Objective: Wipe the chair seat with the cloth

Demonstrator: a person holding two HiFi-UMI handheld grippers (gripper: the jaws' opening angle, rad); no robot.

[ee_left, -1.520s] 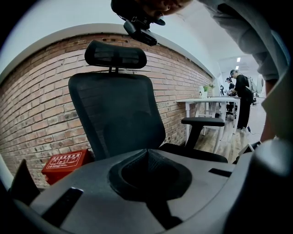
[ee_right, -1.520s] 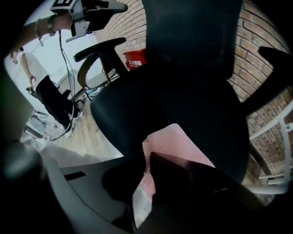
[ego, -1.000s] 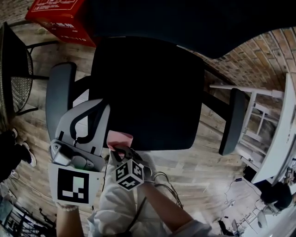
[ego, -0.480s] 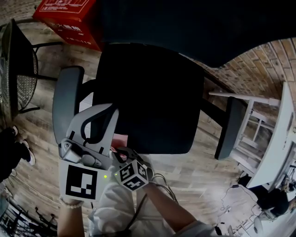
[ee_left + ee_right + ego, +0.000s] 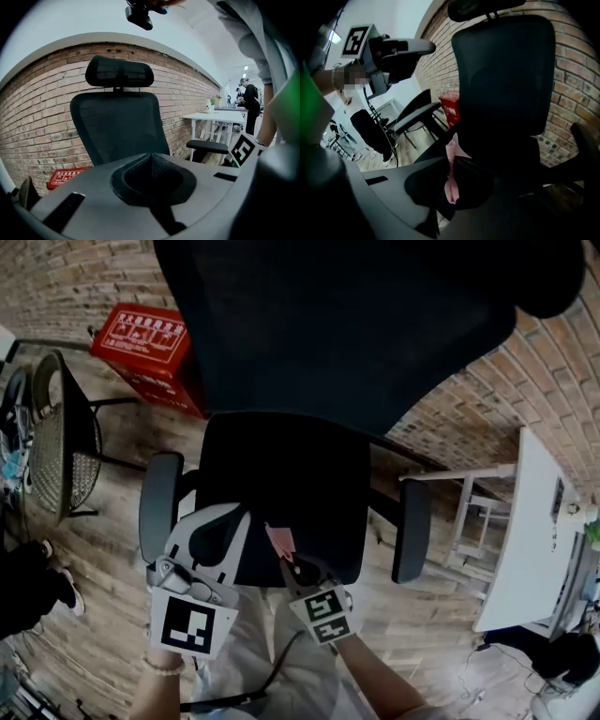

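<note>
R claw (image 5: 452,183) clamped on the pink cloth (image 5: 451,149); cloth sticks out past the tips, over the front edge of the chair seat (image 5: 281,465). Can't tell if it touches. L claw (image 5: 151,158) closed, nothing in it, held by the seat's front-left edge near the L armrest (image 5: 157,502). Backrest (image 5: 347,324) beyond. Red box (image 5: 150,343) on floor to the left, white worktop (image 5: 539,521) to the right.

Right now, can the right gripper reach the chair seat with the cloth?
Probably yes. The right gripper, shut on the pink cloth, hangs over the front edge of the chair seat, and nothing shows between them.
</note>
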